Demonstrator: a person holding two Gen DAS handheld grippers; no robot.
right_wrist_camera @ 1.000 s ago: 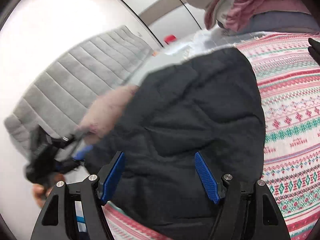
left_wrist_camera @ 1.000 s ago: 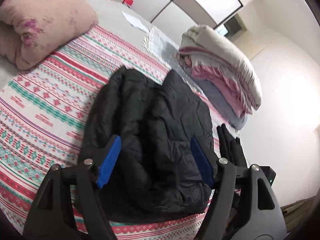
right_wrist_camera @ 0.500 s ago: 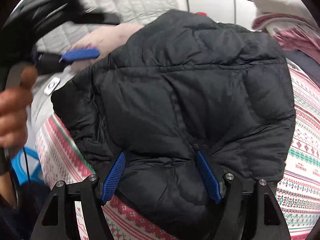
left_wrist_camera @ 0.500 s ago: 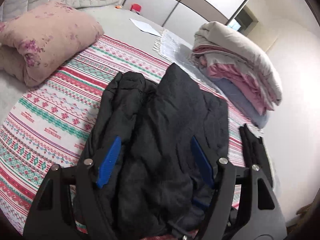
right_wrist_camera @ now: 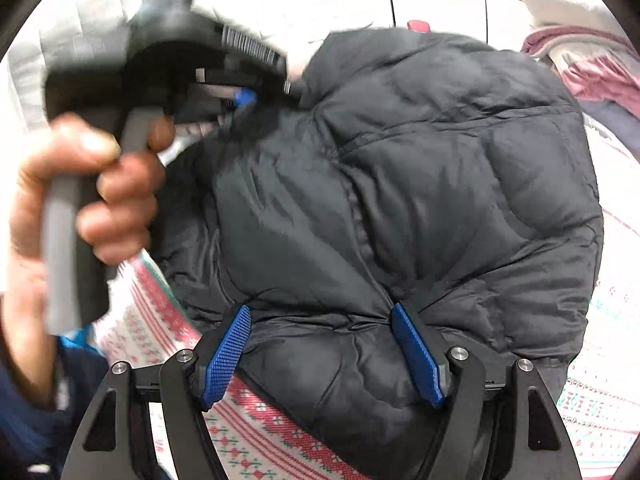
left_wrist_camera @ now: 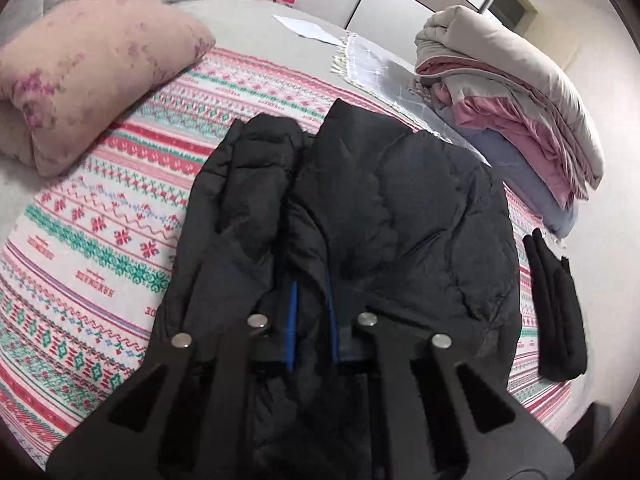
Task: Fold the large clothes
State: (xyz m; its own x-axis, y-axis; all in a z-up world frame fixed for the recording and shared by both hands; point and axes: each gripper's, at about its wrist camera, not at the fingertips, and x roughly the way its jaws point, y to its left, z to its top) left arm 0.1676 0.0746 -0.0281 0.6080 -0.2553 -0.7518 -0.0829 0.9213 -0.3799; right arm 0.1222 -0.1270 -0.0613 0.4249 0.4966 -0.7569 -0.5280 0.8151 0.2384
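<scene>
2 grippers meet the black quilted puffer jacket (left_wrist_camera: pixel 360 208) on the patterned bedspread (left_wrist_camera: pixel 100 240): the left gripper (left_wrist_camera: pixel 312 312) has just been closing, pinching its near hem; the right gripper (right_wrist_camera: pixel 320 344) is spread over the hem, to be clamped before lifting.

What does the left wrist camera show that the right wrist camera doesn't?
Only the left wrist view shows the pink flowered pillow, the small folded black item near the bed's edge, and the left gripper, whose jaws have just closed, pinching a fold of the black puffer jacket.

Only the right wrist view shows the hand gripping the left gripper's handle, and the right gripper open, its pads straddling the jacket's near edge.

Both show the jacket, the patterned bedspread and the stack of folded blankets.
</scene>
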